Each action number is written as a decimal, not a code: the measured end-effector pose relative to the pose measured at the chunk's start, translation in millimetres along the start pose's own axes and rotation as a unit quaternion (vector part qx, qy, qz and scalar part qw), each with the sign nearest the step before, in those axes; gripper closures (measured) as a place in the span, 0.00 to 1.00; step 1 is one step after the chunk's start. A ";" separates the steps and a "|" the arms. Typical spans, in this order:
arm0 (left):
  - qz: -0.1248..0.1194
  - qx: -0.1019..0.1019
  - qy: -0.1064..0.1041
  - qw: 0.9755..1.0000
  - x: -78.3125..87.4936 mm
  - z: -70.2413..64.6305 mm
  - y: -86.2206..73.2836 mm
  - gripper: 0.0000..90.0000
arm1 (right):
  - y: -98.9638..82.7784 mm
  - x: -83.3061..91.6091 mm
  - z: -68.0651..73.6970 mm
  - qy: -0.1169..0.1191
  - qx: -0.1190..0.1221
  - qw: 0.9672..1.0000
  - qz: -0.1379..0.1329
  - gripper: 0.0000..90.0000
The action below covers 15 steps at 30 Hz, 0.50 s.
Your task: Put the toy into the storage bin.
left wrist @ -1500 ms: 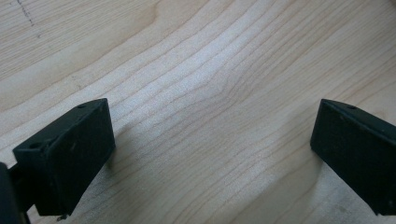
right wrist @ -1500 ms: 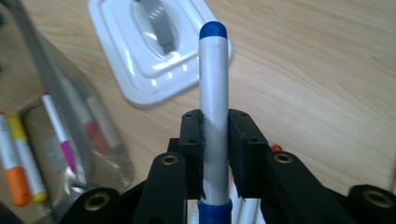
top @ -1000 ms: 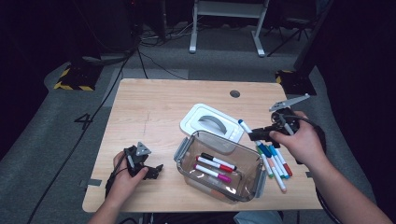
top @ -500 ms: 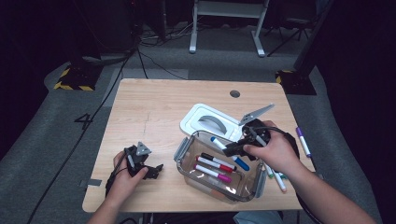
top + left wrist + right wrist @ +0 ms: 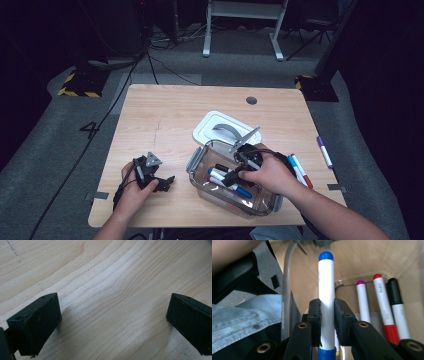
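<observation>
A clear plastic box (image 5: 196, 165) stands at the table's front middle with several markers in it. My right gripper (image 5: 231, 179) reaches down into the box, shut on a white marker with blue ends (image 5: 242, 192). In the right gripper view the pads squeeze that blue marker (image 5: 326, 290) at mid-length, and my right gripper (image 5: 327, 312) points at a purple-tipped marker (image 5: 362, 302), a red one (image 5: 382, 305) and a black one (image 5: 397, 305) on the box floor. My left gripper (image 5: 152, 176) rests on the table left of the box. Its jaws (image 5: 113, 322) stand wide over bare wood.
The box's white lid (image 5: 222, 127) lies just behind the box. A few loose markers (image 5: 300, 170) lie on the table right of my right hand, and a purple marker (image 5: 324, 151) lies near the right edge. A round cable hole (image 5: 251, 100) sits at the back.
My right gripper has carried the blue marker leftward and down, from above the loose markers at the right into the clear box. The left gripper has stayed put.
</observation>
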<state>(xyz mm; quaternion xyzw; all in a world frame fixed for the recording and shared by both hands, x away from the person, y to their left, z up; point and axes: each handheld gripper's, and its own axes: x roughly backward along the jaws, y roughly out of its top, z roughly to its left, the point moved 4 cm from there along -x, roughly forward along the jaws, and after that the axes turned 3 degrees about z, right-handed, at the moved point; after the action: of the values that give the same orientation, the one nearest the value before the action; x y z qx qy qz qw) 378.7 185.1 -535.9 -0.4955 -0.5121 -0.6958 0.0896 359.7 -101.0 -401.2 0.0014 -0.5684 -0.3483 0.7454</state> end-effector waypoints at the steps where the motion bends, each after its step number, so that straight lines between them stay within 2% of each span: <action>1: 0.000 0.000 0.000 1.000 0.0 0.0 0.0 0.00 | -0.4 -4.9 -0.4 0.001 -0.002 1.000 0.010 0.86; 8: 0.000 0.000 0.000 1.000 0.0 0.0 0.0 0.00 | -2.4 -32.4 -8.6 0.007 -0.002 0.999 0.049 0.86; 14: 0.001 -0.001 0.000 1.000 0.1 0.2 0.0 0.00 | -5.6 -49.2 -13.4 0.017 0.001 0.997 0.073 0.86; 15: 0.001 -0.001 0.000 1.000 0.1 0.2 -0.1 0.00 | -6.0 -51.3 -12.8 0.020 -0.005 0.997 0.076 0.86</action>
<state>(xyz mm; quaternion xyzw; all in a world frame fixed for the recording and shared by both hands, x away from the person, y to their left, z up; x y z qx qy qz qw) 378.7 185.4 -535.8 -0.4962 -0.5106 -0.6964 0.0896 361.7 -83.8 -451.6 -0.0383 -0.5505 -0.2931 0.7808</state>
